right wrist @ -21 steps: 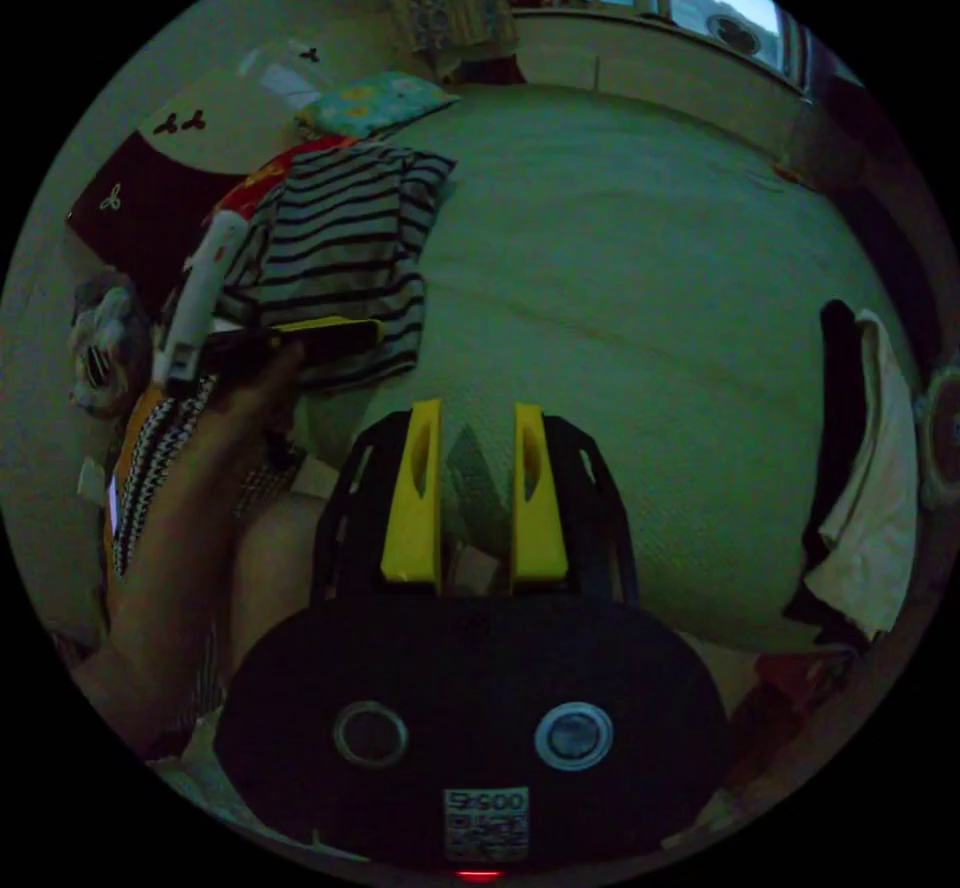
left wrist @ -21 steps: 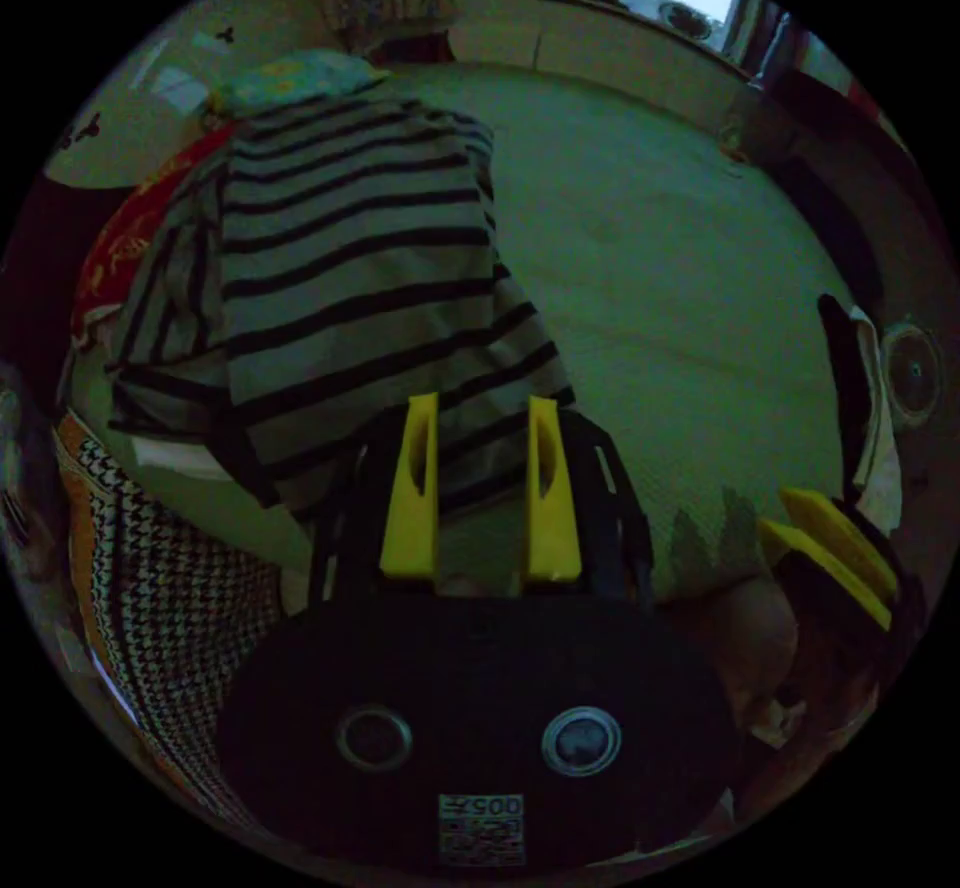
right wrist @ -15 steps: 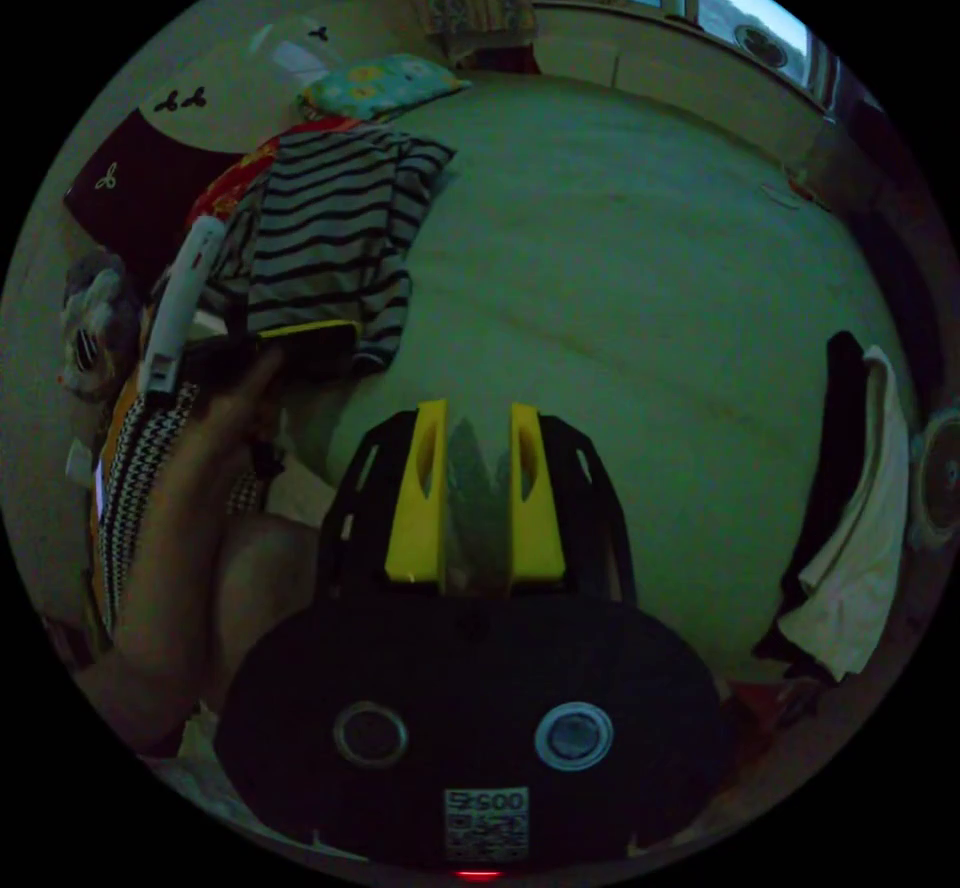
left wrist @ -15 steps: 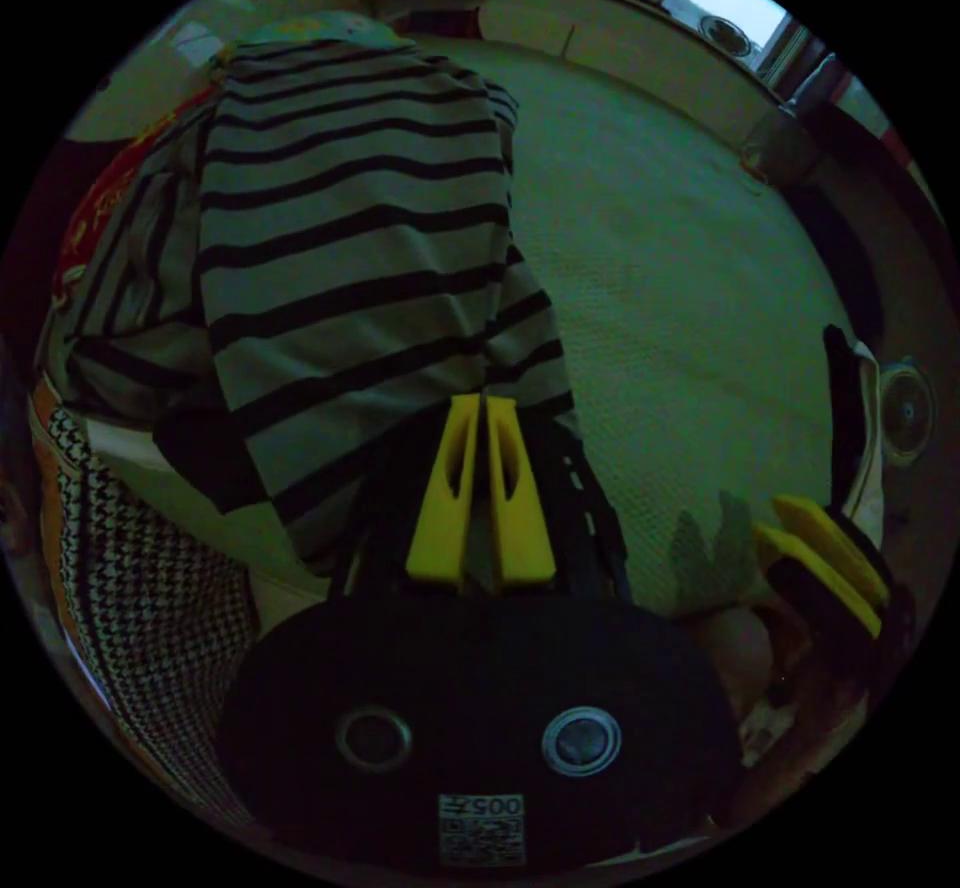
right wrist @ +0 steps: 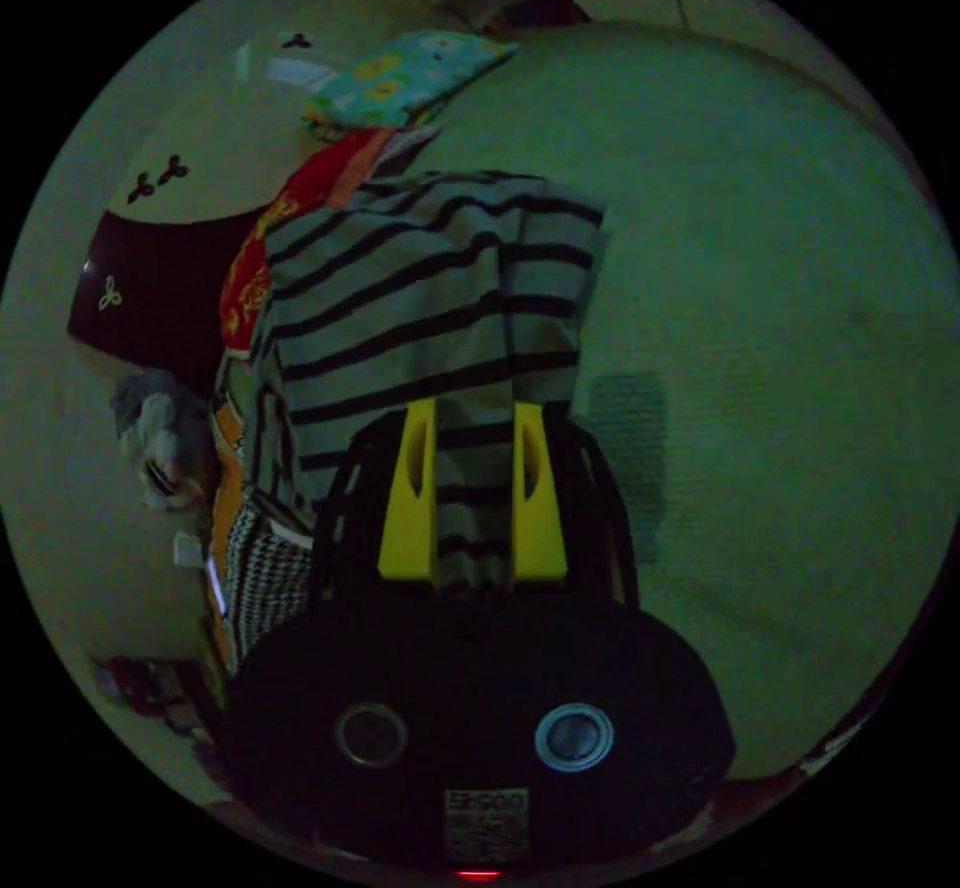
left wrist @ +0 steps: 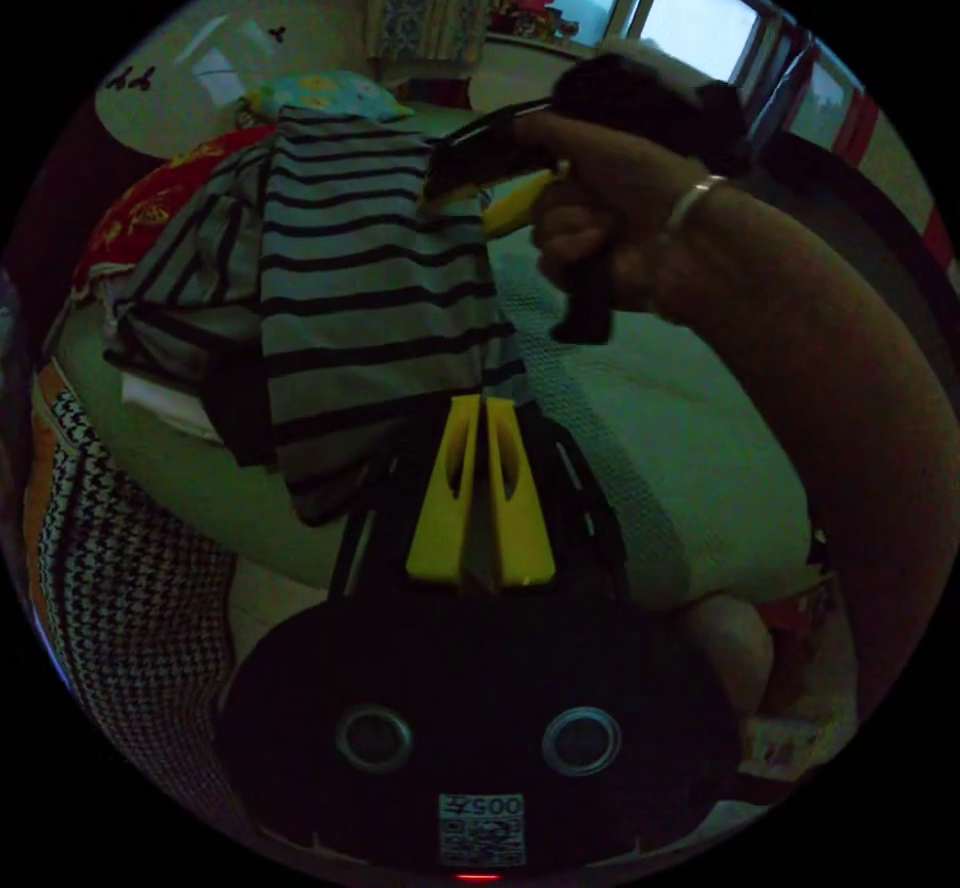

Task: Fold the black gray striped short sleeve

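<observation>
Along the bed's (right wrist: 800,328) near-left edge the shirt (right wrist: 430,318) lies heaped, its long axis running away toward the pillow (right wrist: 410,78) end. Left gripper (left wrist: 485,408): jaws closed together on the shirt's near hem. Right gripper (right wrist: 470,428): jaws parted, striped cloth showing between them, no pinch evident; from the left gripper view it reaches across to the shirt's far upper edge. Judgement: the 2 grippers sit at opposite ends, so the right must close before the shirt can be spread.
</observation>
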A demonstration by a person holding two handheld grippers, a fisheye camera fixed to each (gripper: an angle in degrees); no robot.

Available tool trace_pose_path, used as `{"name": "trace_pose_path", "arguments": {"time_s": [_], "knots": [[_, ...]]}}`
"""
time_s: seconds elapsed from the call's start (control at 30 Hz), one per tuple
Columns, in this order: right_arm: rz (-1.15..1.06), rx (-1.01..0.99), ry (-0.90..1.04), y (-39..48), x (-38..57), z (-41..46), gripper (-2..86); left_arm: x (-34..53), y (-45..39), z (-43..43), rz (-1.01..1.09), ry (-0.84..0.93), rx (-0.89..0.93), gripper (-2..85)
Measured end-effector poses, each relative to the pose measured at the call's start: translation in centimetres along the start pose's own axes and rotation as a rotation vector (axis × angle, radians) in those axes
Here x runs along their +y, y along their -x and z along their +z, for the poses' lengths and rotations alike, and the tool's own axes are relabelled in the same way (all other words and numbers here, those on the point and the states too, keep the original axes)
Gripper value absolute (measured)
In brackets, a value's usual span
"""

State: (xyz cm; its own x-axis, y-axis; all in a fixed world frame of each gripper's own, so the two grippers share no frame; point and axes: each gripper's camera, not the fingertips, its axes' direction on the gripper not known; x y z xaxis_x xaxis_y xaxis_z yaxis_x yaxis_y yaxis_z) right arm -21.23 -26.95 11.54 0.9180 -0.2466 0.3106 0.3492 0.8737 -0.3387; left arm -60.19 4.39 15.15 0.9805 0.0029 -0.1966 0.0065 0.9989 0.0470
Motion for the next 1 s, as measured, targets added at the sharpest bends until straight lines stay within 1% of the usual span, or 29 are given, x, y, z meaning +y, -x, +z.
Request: {"name": "trace_pose_path", "arguments": {"time_s": [0.07,0.1,0.17,0.23,0.3,0.37,0.43,0.5,0.53,0.57,0.67,0.77,0.83,0.9,1.0], "knots": [[-0.045,0.049,-0.072,0.6,0.0,-2.1,-0.1,0.5,0.9,-0.4,0.060,-0.036,0.012,1.3],[-0.053,0.065,-0.092,0.7,0.0,-2.8,-0.4,0.8,1.4,-0.8,0.105,-0.069,0.021,1.6],[-0.054,0.273,-0.193,0.4,0.3,-6.6,-1.4,1.4,2.4,-1.7,0.133,-0.143,0.043,2.0],[-0.043,0.383,-0.241,-0.7,0.4,-9.1,-1.6,2.4,4.0,-3.3,0.135,-0.291,0.170,3.1],[0.020,0.400,-0.263,-2.5,0.4,-11.6,-1.6,3.0,5.1,-4.0,0.128,-0.356,0.218,4.8],[0.118,0.576,-0.364,-4.4,0.6,-15.0,-1.6,3.2,6.0,-4.0,0.093,-0.352,0.190,4.7],[0.163,0.672,-0.410,-6.1,0.6,-16.9,-1.3,3.4,6.7,-3.9,0.074,-0.346,0.160,4.2],[0.202,0.644,-0.379,-8.4,0.6,-18.1,-0.2,3.2,6.7,-3.6,0.084,-0.319,0.149,4.0],[0.266,0.590,-0.287,-10.2,0.6,-18.3,1.9,3.2,6.5,-3.3,0.104,-0.310,0.145,3.9],[0.305,0.551,-0.245,-11.5,1.2,-18.4,3.5,3.1,6.4,-3.2,0.112,-0.307,0.140,4.0],[0.250,0.472,-0.325,-12.3,4.4,-18.5,5.7,2.1,5.8,-1.8,0.146,-0.250,0.113,4.1],[0.175,0.388,-0.350,-12.4,7.9,-17.3,6.8,0.3,5.1,-0.5,0.150,-0.197,0.125,4.7],[0.135,0.361,-0.324,-12.5,9.2,-16.0,7.9,-1.7,4.5,-0.1,0.151,-0.191,0.105,6.0],[0.129,0.352,-0.306,-12.8,9.9,-14.8,8.6,-3.6,4.3,0.2,0.152,-0.224,0.109,7.0],[0.121,0.325,-0.297,-13.4,10.2,-13.5,9.7,-7.5,4.5,1.8,0.164,-0.216,0.055,12.4]]}}
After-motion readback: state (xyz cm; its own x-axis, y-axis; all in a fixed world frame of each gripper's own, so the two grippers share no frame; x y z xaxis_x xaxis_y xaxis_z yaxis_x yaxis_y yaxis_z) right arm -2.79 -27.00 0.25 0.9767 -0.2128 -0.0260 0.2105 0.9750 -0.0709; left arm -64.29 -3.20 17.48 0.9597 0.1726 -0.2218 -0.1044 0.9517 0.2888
